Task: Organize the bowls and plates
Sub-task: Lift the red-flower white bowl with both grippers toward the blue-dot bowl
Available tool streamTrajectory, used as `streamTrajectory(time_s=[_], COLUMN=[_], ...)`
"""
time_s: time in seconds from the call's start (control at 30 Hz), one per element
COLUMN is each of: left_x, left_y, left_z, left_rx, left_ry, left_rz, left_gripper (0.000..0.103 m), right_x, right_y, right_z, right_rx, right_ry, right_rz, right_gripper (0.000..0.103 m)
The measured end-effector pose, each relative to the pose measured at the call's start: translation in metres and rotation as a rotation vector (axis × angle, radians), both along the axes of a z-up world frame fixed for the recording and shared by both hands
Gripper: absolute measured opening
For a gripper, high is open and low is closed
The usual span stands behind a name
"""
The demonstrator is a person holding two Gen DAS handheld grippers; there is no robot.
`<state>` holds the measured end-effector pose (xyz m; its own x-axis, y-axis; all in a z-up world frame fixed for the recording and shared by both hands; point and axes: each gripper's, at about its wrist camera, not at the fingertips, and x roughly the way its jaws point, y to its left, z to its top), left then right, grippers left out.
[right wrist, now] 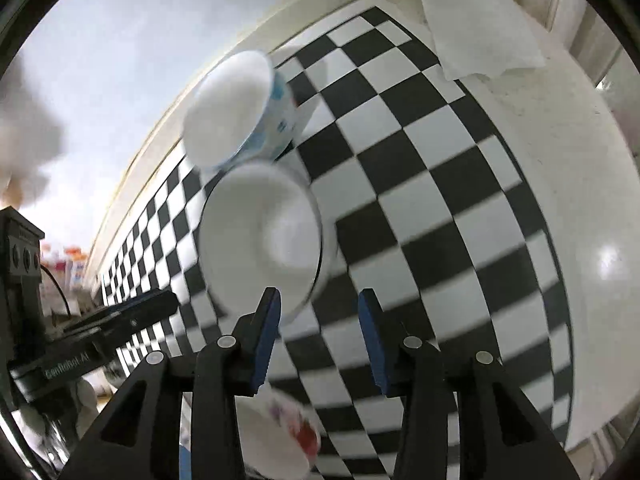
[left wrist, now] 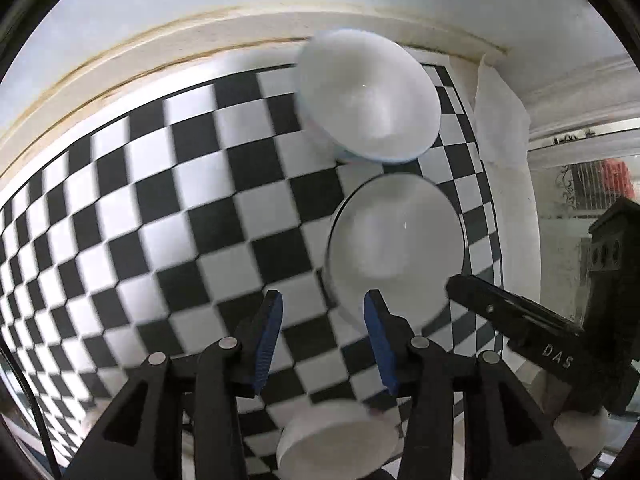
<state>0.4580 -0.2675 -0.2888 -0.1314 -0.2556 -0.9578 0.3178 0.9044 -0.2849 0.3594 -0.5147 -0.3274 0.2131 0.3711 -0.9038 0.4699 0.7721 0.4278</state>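
Two white bowls stand on a black-and-white checked mat (left wrist: 160,200). The near plain white bowl (left wrist: 396,240) lies just ahead of my open, empty left gripper (left wrist: 324,312), whose right finger overlaps its near rim. The far bowl (left wrist: 368,96) has a blue pattern outside. In the right wrist view the near bowl (right wrist: 260,236) is ahead and left of my open, empty right gripper (right wrist: 320,312), and the blue-patterned bowl (right wrist: 240,108) is behind it. The right gripper's body (left wrist: 540,332) shows at the right of the left wrist view; the left gripper's body (right wrist: 92,332) shows at the left of the right wrist view.
A white container (left wrist: 336,440) sits below the left gripper. A bowl with a red pattern (right wrist: 284,436) sits below the right gripper. A folded white cloth (right wrist: 472,20) lies on the white counter (right wrist: 560,160) past the mat (right wrist: 440,200). A wall runs along the back.
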Motion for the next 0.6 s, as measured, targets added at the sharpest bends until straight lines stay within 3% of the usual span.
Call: streamTrajectory(time_s=[0.2, 0.23, 0.27, 0.3, 0.33, 0.6], left_x=[0.015, 0.016, 0.015, 0.013, 0.011, -0.004], left_y=[-0.024, -0.028, -0.029, -0.033, -0.035, -0.033], left_z=[-0.027, -0.029, -0.029, -0.03, -0.029, -0.011], left_rx=[0.039, 0.037, 0.033, 0.047, 0.059, 0.063], left_ry=[0.042, 0.043, 0.043, 0.039, 0.024, 0.001], left_rz=[-0.052, -0.059, -0.066, -0.079, -0.086, -0.138], left_gripper=[0.037, 0.035, 0.024, 0.023, 0.023, 0.023], right_x=[0.023, 0.024, 0.025, 0.027, 0.027, 0.022], right_y=[-0.01, -0.01, -0.008, -0.008, -0.007, 0.002], right_z=[-0.026, -0.029, -0.032, -0.036, -0.037, -0.03], right_rx=[0.017, 0.018, 0.021, 0.023, 0.011, -0.036], right_ry=[0.023, 0.028, 0.034, 0.04, 0.045, 0.031], right_rz=[-0.005, -0.002, 0.003, 0.008, 0.009, 0.024], right_gripper=[0.042, 0.035, 0.03, 0.019, 0.015, 0.012])
